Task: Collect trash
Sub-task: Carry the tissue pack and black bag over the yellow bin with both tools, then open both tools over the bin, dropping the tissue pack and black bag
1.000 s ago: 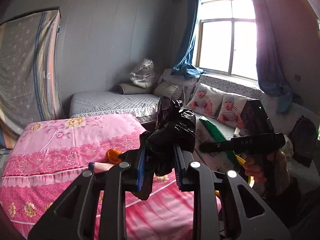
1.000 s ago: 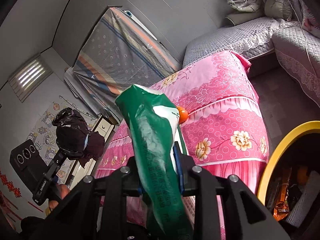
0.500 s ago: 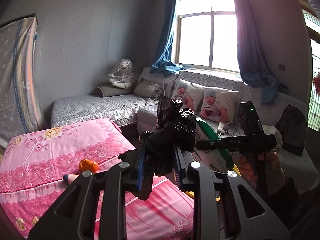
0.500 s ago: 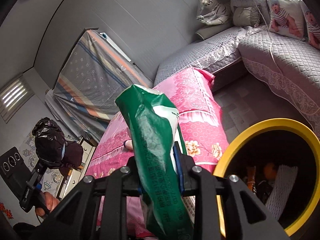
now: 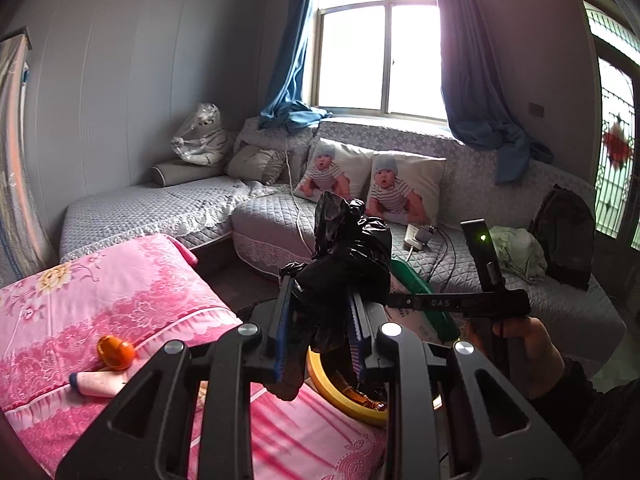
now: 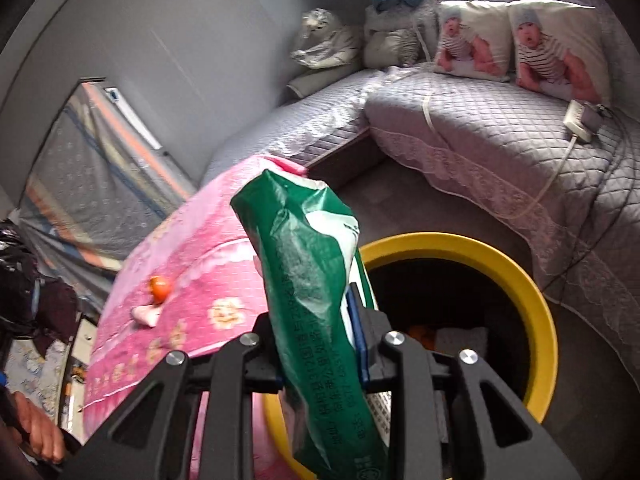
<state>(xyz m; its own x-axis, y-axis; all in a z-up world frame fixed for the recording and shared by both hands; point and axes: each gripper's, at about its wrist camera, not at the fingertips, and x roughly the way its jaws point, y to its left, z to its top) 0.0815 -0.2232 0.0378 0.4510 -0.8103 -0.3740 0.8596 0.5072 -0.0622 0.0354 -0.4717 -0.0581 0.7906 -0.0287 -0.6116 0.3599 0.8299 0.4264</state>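
Note:
My left gripper (image 5: 318, 336) is shut on a crumpled black plastic bag (image 5: 348, 256), held in the air above the edge of the pink table. My right gripper (image 6: 320, 340) is shut on a green and white plastic bag (image 6: 312, 280), held over the near rim of a yellow-rimmed trash bin (image 6: 520, 264). The bin also shows in the left wrist view (image 5: 332, 392), below the black bag, with wrappers inside. The right gripper and green bag (image 5: 416, 288) appear to the right in the left wrist view.
A pink flowered tablecloth (image 5: 100, 292) covers the table at left, with an orange ball (image 5: 116, 352) and a small pink tube (image 5: 96, 384) on it. A grey quilted corner sofa (image 5: 440, 248) with baby-print cushions and a power strip (image 6: 580, 120) stands behind the bin.
Both grippers have swung right, away from the pink table toward the sofa. The yellow bin has come into fuller view under the right gripper. Both bags stay held.

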